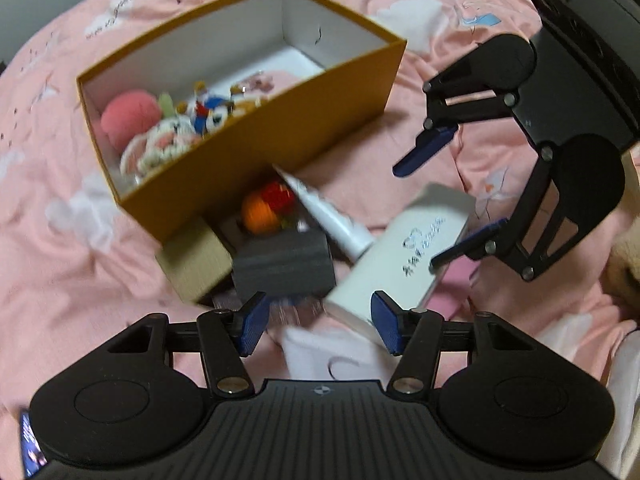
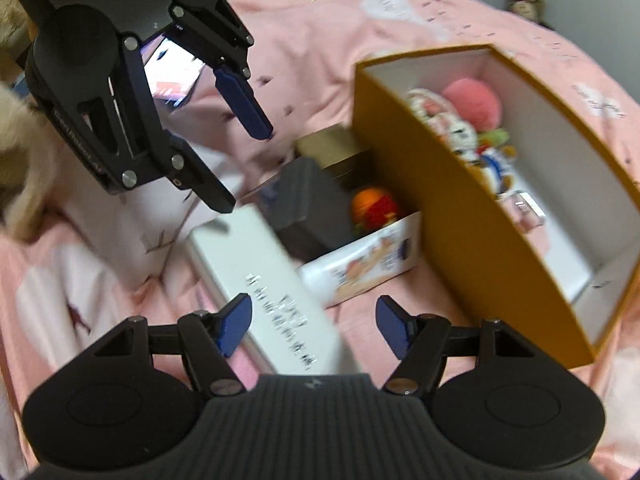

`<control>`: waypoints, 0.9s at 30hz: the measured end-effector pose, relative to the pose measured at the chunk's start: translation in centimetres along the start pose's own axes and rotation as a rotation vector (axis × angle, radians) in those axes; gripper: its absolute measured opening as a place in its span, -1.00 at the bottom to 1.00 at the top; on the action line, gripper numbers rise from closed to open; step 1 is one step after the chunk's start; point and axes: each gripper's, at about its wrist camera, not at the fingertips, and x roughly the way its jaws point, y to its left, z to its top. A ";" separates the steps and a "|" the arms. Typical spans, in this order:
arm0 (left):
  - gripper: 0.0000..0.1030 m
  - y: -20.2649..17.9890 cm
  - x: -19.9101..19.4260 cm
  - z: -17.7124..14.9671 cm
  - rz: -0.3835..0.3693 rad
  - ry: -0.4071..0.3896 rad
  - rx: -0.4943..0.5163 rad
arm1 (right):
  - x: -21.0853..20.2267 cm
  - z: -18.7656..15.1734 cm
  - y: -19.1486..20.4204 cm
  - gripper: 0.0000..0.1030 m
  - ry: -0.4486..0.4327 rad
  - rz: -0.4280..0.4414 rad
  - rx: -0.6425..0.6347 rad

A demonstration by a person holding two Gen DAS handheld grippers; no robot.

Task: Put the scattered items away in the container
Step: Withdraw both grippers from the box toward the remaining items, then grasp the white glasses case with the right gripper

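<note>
An open orange box (image 1: pixel 256 148) (image 2: pixel 452 216) with white inside sits on the pink bed and holds a pink ball (image 1: pixel 129 118) and several small plush toys. In front of it lie a white flat box with writing (image 1: pixel 400 252) (image 2: pixel 264 280), a white tube (image 1: pixel 328 216) (image 2: pixel 360 260), a dark grey box (image 1: pixel 284 268) (image 2: pixel 308 204), a tan box (image 1: pixel 196 260) and an orange and red toy (image 1: pixel 266 208) (image 2: pixel 374 206). My left gripper (image 1: pixel 318 330) is open and empty just short of the white box. My right gripper (image 2: pixel 314 326) is open over the white box's near end.
The pink bedsheet (image 1: pixel 60 240) covers the whole surface. A white cloth (image 1: pixel 332 352) lies under my left gripper. A phone with a lit screen (image 2: pixel 176 76) lies behind the left gripper in the right wrist view. Tan fur (image 2: pixel 24 160) is at the left edge.
</note>
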 end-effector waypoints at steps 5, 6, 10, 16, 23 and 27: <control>0.28 0.1 0.0 -1.3 0.003 0.014 -0.035 | 0.3 0.5 -0.5 0.36 0.024 0.066 -0.004; 0.27 0.2 0.0 -1.4 0.003 0.014 -0.039 | 0.4 0.5 -0.6 0.35 0.033 0.089 -0.001; 0.02 0.2 0.3 -1.7 -0.007 0.021 -0.052 | 0.9 0.6 0.3 0.35 0.071 0.116 -0.068; -0.03 0.5 0.6 -1.7 0.016 0.022 -0.080 | 2.5 1.1 0.4 0.33 0.081 0.166 -0.046; -0.03 0.6 0.7 -1.7 0.031 0.024 -0.096 | 3.7 0.8 -0.8 0.44 0.057 0.210 0.077; -0.03 0.5 0.6 -1.6 0.039 0.023 -0.094 | 3.9 0.3 -1.3 0.47 0.058 0.221 0.142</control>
